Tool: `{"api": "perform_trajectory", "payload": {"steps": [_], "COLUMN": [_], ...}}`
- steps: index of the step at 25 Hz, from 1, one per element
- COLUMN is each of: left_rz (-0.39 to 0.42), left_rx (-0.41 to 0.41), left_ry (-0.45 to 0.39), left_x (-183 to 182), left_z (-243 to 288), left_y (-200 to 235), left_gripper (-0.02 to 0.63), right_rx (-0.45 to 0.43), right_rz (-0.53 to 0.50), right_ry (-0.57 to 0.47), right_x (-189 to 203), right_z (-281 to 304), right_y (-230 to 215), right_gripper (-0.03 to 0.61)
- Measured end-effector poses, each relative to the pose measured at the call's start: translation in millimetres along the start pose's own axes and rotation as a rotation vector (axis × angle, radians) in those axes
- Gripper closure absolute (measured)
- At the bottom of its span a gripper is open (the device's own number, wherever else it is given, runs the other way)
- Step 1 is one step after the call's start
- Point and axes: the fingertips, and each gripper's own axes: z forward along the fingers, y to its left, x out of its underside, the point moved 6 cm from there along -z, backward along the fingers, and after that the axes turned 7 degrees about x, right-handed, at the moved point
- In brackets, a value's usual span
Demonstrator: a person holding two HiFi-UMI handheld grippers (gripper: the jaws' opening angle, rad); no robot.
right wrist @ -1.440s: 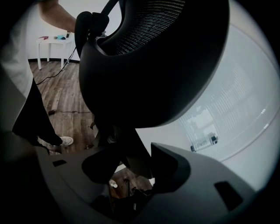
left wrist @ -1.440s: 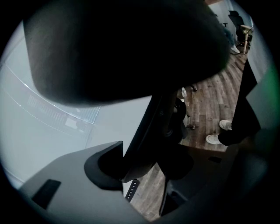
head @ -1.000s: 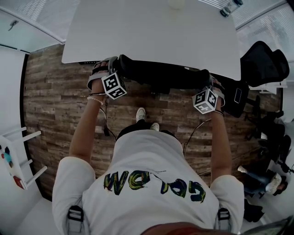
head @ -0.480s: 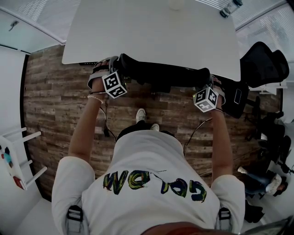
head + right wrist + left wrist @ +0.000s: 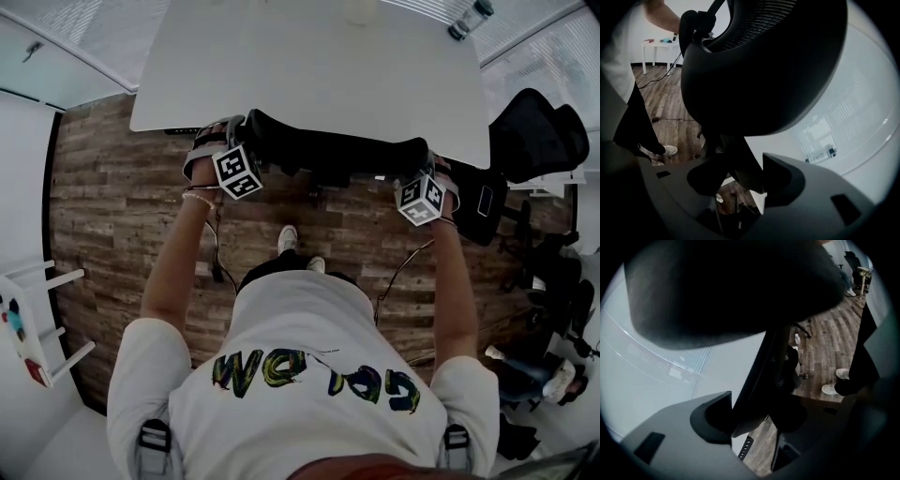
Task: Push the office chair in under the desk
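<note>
- Your left gripper (image 5: pixel 759 420) & right gripper (image 5: pixel 745 180): fingers clamped on office chair (image 5: pixel 328 150) backrest.
- Vs 1 s ago: chair + both grippers slightly closer to worktop (image 5: pixel 309 66).

a brown wood-plank floor (image 5: pixel 112 216) carries a white desk (image 5: pixel 309 66), whose top holds a pale round thing (image 5: pixel 360 7) at its far edge; on the floor stand the black office chair (image 5: pixel 328 150), its back at the desk's near edge, the person's white shoes (image 5: pixel 287 234), a second black chair (image 5: pixel 536 131) at right and a small white table (image 5: pixel 28 328) at left, and a dark cable (image 5: pixel 217 258) lies there
</note>
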Motion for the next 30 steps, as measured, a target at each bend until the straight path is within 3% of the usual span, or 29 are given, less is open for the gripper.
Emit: {"api": "perform_trajectory", "payload": {"steps": [8,11,17,21,24,30], "left_rz": [-0.097,-0.184,-0.373,-0.502,-0.6,-0.768], "left_rx": [-0.047,-0.073,-0.043,-0.008,0.012,0.05], "left_ry": [-0.055,-0.084,-0.182,-0.311,-0.435,-0.686], "left_x": [2.4,8.6,5.4,-10.8,-27.0,-58.0], "left_z": [-21.8,-40.3,-78.5,-106.9,-132.4,-186.9], "left_y": [-5.8,-9.2,-33.3,-46.8,-48.1,-40.2], "left_gripper": [0.354,0.356,0.379,0.396,0.428,0.517], "right_rx": [0.076,0.101,0.095,0.09,0.091,0.044], "right_rz": [0.071,0.144,0.33,0.436,0.582,0.736], "right_ry": [-0.034,-0.057,-0.119,-0.155,-0.25,-0.418], "right_x": [3.4,1.0,-10.1,-14.5,-27.1,-69.6], "right_z": [-21.4,-41.5,-77.8,-96.7,-118.7,-166.9], "right_y": [-1.5,-4.9,-4.9,1.9,-0.8,-1.1], "right_gripper": [0.334,0.36,0.403,0.42,0.433,0.48]}}
